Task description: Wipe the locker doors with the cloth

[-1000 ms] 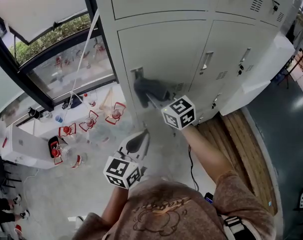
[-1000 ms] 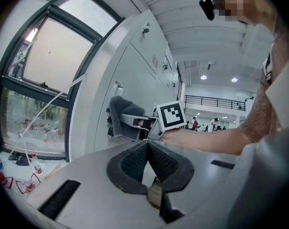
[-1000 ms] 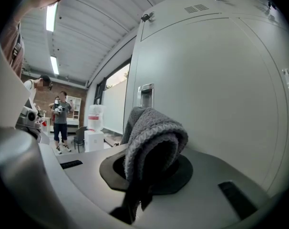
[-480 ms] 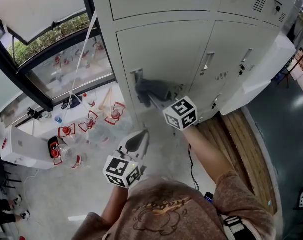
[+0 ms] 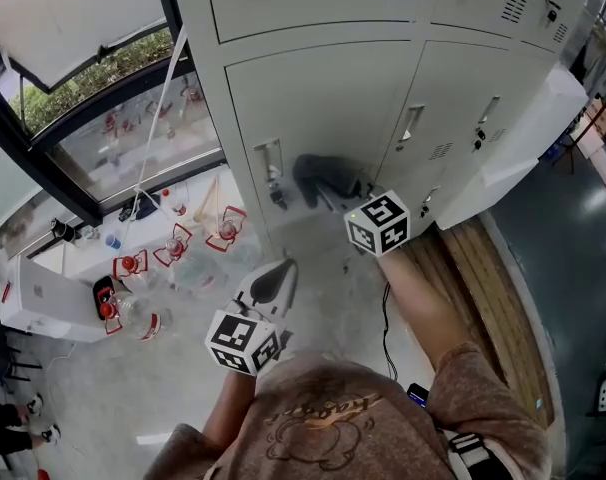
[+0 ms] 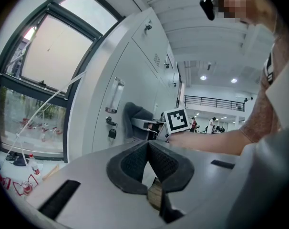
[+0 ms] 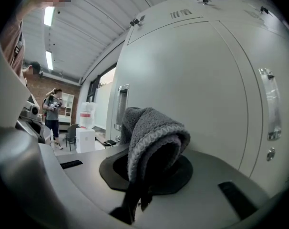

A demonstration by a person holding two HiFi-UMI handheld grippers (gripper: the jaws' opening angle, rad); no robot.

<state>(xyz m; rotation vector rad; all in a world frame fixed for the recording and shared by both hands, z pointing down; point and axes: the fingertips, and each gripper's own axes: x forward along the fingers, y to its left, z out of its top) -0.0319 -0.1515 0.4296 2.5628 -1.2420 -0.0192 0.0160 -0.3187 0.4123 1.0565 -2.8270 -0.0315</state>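
Lockers (image 5: 323,98) are a plain pale grey all over, with silvery handles (image 5: 268,163) and small black locks. The cloth (image 7: 154,137) is mid-to-dark grey with a looped, knitted-looking texture, and its folded edge is a bit lighter. Both marker cubes (image 5: 243,343) are white with chunky black square patterns. The left gripper (image 6: 147,163) has a light grey body and charcoal pads with a fine cross-hatch on the jaws. The right gripper (image 7: 151,173) has the same grey body and dark pad. The person's shirt (image 5: 333,428) is brown with a darker brown print. The floor (image 5: 133,388) is mottled light grey, the wooden strip (image 5: 473,278) by the lockers is tan, and the window frame (image 5: 43,158) is black.
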